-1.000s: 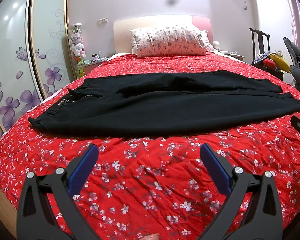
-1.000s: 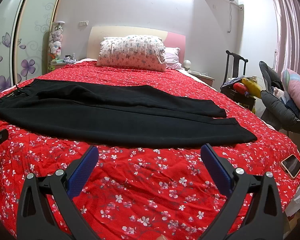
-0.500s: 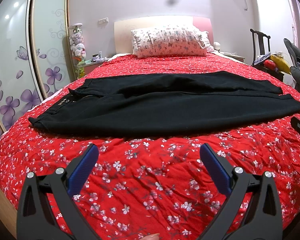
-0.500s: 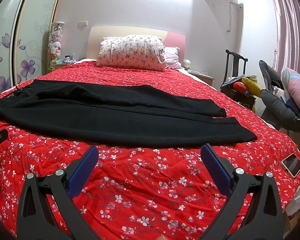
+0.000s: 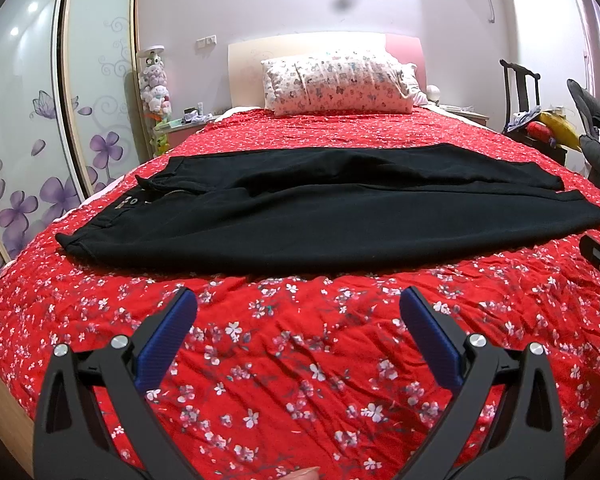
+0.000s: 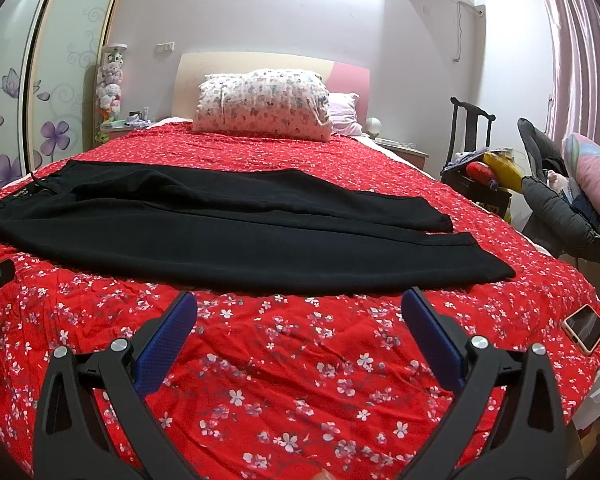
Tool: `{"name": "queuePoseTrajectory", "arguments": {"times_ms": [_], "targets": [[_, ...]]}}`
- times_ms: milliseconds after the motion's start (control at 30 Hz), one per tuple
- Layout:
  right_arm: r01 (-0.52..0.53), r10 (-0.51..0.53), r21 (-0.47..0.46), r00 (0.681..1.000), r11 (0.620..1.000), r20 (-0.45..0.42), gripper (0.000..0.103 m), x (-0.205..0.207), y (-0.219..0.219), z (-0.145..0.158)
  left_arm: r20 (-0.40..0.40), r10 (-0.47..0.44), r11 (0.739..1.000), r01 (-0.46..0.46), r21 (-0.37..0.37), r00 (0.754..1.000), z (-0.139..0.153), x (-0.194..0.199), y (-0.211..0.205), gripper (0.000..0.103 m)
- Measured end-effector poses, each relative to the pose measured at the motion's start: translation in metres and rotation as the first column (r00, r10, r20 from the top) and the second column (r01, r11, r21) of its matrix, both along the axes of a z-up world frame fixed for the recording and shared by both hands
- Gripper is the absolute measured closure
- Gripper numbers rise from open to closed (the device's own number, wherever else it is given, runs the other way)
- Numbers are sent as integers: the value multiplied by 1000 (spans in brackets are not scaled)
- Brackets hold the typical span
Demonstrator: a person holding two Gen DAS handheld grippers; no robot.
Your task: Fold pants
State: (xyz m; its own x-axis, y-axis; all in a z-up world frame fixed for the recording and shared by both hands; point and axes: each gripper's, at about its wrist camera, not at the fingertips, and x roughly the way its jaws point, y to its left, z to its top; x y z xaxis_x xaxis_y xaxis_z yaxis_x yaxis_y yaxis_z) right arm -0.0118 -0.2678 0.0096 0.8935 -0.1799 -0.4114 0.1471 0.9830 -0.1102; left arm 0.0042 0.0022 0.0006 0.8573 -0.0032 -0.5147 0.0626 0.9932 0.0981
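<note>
Black pants (image 5: 320,216) lie flat across a bed with a red flowered bedspread (image 5: 284,360), waistband at the bed's left side, both legs running toward its right side. The left tool (image 5: 298,308) hangs released above the bedspread, just short of the pants' near edge. The right tool (image 6: 299,307) hangs likewise, spread wide and empty. A phone (image 6: 584,328), seemingly face up, rests near the bed's right edge, beyond the leg hems.

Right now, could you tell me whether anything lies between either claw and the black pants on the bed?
Nothing visible does. Only bare red floral bedspread separates the open left claw and the open right claw from the black pants. The phone lies off to the right, near the bed's edge.
</note>
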Motion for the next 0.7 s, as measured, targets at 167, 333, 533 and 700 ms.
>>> {"name": "queuePoseTrajectory", "arguments": {"times_ms": [167, 333, 533, 700], "targets": [[0, 0, 0, 1000, 1000, 0, 1, 0, 0, 0, 1, 0, 1000, 0, -1, 1000, 0, 0, 1, 2], [0, 0, 2, 1000, 1000, -1, 1, 0, 0, 0, 0, 0, 1000, 0, -2, 1000, 0, 0, 1, 2], [-1, 1, 1, 1000, 1000, -1, 1, 0, 0, 0, 1, 0, 1000, 0, -2, 1000, 0, -1, 2, 2], [-1, 1, 3, 1000, 1000, -1, 1, 0, 0, 0, 1, -1, 1000, 1, -2, 1000, 0, 0, 2, 2]]}}
